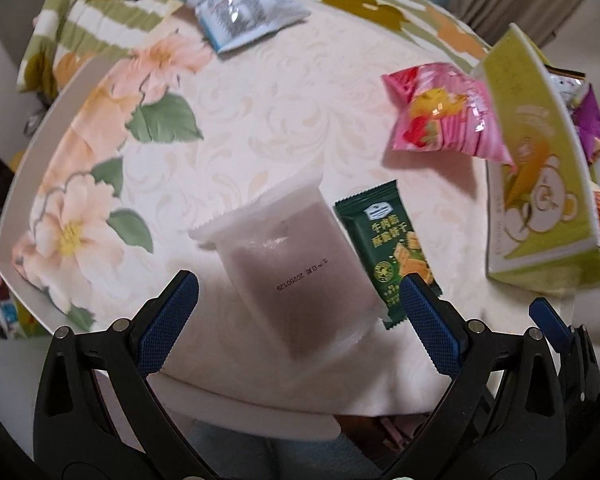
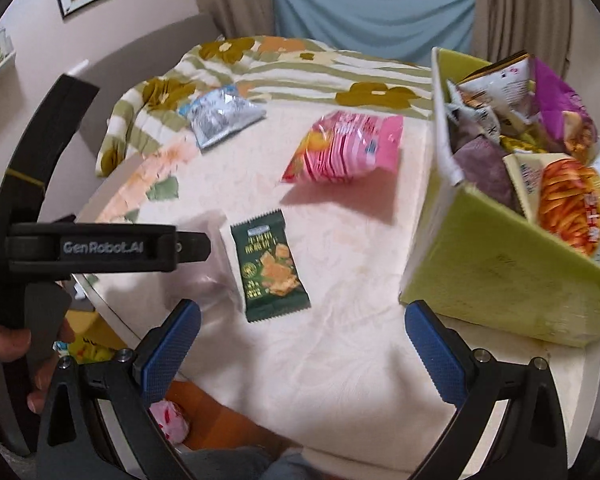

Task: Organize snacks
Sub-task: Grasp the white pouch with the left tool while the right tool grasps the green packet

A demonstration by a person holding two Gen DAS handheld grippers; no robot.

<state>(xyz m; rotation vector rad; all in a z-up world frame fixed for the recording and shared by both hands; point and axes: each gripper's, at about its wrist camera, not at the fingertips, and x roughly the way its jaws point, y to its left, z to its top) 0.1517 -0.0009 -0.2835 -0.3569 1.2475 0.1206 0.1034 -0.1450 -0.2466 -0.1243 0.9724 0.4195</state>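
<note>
My left gripper (image 1: pixel 298 300) is open and empty, hovering just above a translucent white packet with a purplish filling (image 1: pixel 292 260) near the table's front edge. A dark green cracker packet (image 1: pixel 388 248) lies right of it, also in the right wrist view (image 2: pixel 270 266). A pink snack bag (image 1: pixel 440 114) (image 2: pixel 346 148) lies mid-table and a blue-silver bag (image 1: pixel 240 8) (image 2: pixel 220 114) at the back. A lime-green box (image 1: pixel 540 168) (image 2: pixel 500 264) on the right holds several snack bags. My right gripper (image 2: pixel 302 348) is open and empty in front of the box.
The round table (image 2: pixel 340 360) has a cream floral cloth. A green-striped flowered cloth (image 2: pixel 300 68) is bunched at its back. The left gripper's body (image 2: pixel 80 248) and the hand holding it fill the left of the right wrist view. Curtains hang behind.
</note>
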